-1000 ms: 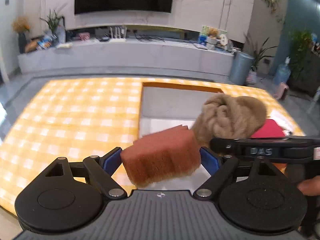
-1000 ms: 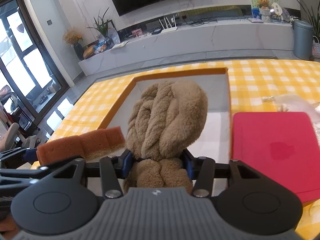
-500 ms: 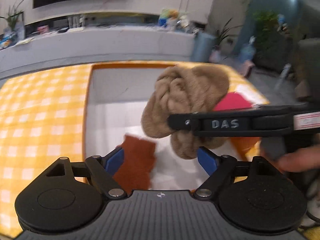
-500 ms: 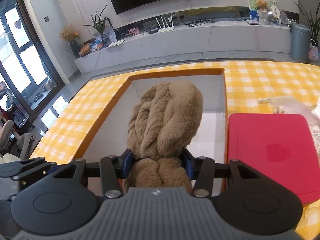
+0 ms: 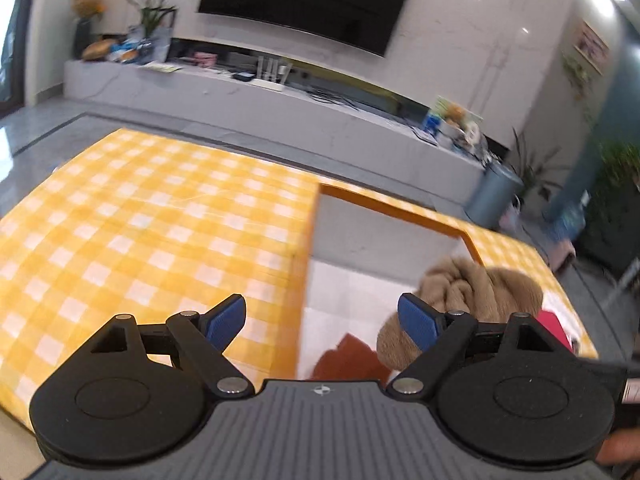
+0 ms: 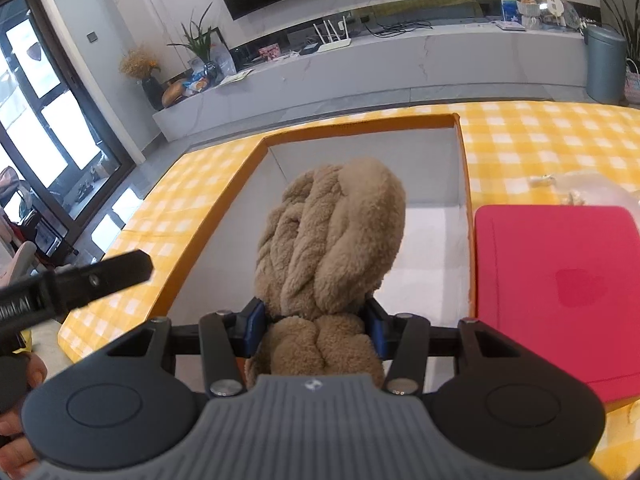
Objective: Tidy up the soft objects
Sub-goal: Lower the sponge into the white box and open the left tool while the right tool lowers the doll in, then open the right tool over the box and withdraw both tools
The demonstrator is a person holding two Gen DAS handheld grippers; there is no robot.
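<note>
A brown fuzzy knotted plush (image 6: 332, 240) is clamped between the blue pads of my right gripper (image 6: 316, 326), held over the white inside of an orange-rimmed box (image 6: 224, 208). In the left wrist view the same plush (image 5: 476, 296) hangs at the right, above the box (image 5: 316, 216). My left gripper (image 5: 322, 318) stands open with nothing between its blue fingertips (image 5: 226, 320), over the box's left wall. A rust-brown sponge (image 5: 348, 360) lies on the box floor just below it. The left gripper's black arm (image 6: 80, 280) pokes in at the left of the right wrist view.
The box sits on a yellow checked tablecloth (image 5: 140, 220). A red flat lid (image 6: 560, 280) lies right of the box, with a crumpled clear bag (image 6: 580, 188) behind it. A hand (image 6: 16, 420) shows at the lower left edge. A grey TV bench (image 6: 400, 60) stands beyond.
My left gripper let go of the sponge, which dropped onto the box floor, then swung left and rolled, now open and empty. The right gripper kept still with the plush.
</note>
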